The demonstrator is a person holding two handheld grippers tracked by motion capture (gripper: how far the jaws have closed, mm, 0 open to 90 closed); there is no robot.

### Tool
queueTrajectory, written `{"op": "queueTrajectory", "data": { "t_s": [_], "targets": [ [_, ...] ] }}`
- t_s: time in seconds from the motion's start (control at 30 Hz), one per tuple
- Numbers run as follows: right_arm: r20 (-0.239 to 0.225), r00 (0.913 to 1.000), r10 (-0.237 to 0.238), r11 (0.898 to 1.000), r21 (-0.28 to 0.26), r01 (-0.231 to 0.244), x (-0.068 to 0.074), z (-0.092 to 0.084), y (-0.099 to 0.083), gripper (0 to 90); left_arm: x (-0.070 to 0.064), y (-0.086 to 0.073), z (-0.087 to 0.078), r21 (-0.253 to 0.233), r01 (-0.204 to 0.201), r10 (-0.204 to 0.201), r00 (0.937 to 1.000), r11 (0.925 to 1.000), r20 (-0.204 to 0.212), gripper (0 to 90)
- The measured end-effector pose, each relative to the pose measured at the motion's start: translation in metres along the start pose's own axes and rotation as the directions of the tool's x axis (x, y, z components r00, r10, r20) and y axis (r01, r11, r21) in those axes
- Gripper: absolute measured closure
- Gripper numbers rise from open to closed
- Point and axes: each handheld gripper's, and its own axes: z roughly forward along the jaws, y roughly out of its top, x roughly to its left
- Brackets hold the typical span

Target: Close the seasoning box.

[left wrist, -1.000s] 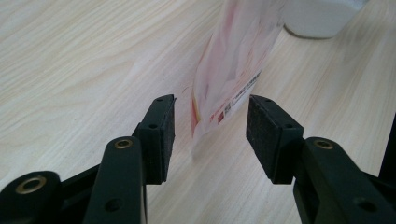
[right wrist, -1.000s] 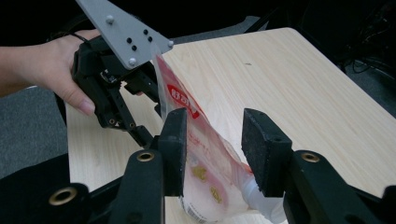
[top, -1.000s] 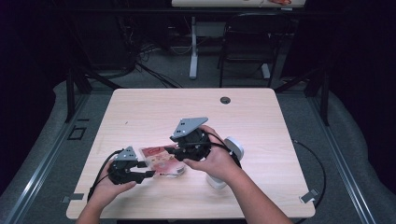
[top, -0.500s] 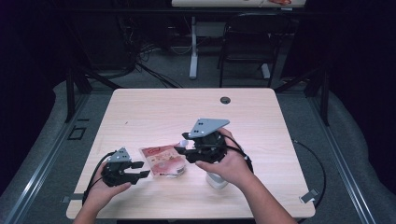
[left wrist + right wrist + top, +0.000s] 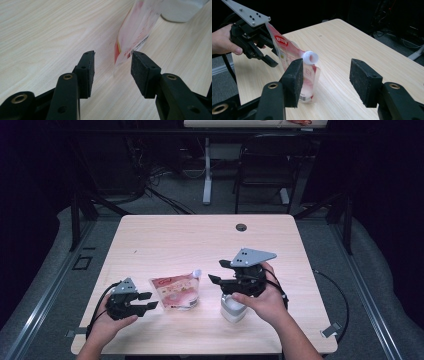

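One table (image 5: pixel 165 235), light wood. One pouch (image 5: pixel 176 291), red and white, with one white spout (image 5: pixel 310 57); it stands upright on the table between the two grippers. One white container (image 5: pixel 233 308), on the table under the right hand.

Left gripper (image 5: pixel 150 300): released, jaws apart. The pouch's bottom corner sits just ahead of the gap, close by the right-hand pad (image 5: pixel 142 72); contact cannot be told.

Right gripper (image 5: pixel 216 271): released, jaws just opened wide with nothing between them. The pouch stands ahead of it, near but apart, spout turned toward it.
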Motion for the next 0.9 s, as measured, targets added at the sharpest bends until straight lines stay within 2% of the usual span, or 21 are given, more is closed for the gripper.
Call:
{"op": "queueTrajectory", "data": {
  "t_s": [0.07, 0.2, 0.43, 0.63, 0.7, 0.77, 0.9],
  "targets": [
    [0.012, 0.9996, 0.025, 0.999, -0.026, -0.025, -0.004, -0.006, -0.005, 46.9, 0.001, 0.000, -0.001, -0.006, 0.005, -0.005, 1.0000, 1.0000, 0.002, 54.1],
    [0.025, 0.9987, 0.044, 0.998, -0.056, -0.043, -0.006, -0.013, -0.010, 53.4, 0.002, -0.001, -0.002, -0.010, 0.020, -0.020, 0.9998, 0.9998, 0.004, 54.0],
    [0.043, 0.9967, 0.068, 0.996, -0.057, -0.066, -0.014, -0.024, -0.017, 66.0, 0.003, -0.002, -0.004, -0.013, 0.020, -0.020, 0.9997, 0.9997, 0.013, 55.2],
    [0.083, 0.9933, 0.081, 0.996, -0.055, -0.076, -0.027, -0.036, -0.019, 75.3, 0.002, -0.001, -0.006, -0.016, 0.023, -0.023, 0.9997, 0.9996, 0.013, 56.6],
    [0.091, 0.9911, 0.097, 0.994, -0.062, -0.091, -0.032, -0.040, -0.021, 78.3, 0.002, -0.002, -0.007, -0.022, 0.022, -0.022, 0.9997, 0.9995, 0.008, 57.1],
    [0.123, 0.9868, 0.105, 0.993, -0.059, -0.099, -0.039, -0.045, -0.022, 80.6, 0.003, -0.002, -0.008, -0.028, 0.023, -0.023, 0.9997, 0.9993, 0.001, 57.7],
    [0.176, 0.9741, 0.142, 0.989, -0.053, -0.135, -0.052, -0.051, -0.029, 85.5, 0.002, -0.002, -0.008, -0.029, 0.020, -0.020, 0.9998, 0.9994, -0.009, 59.1]
  ]
}}
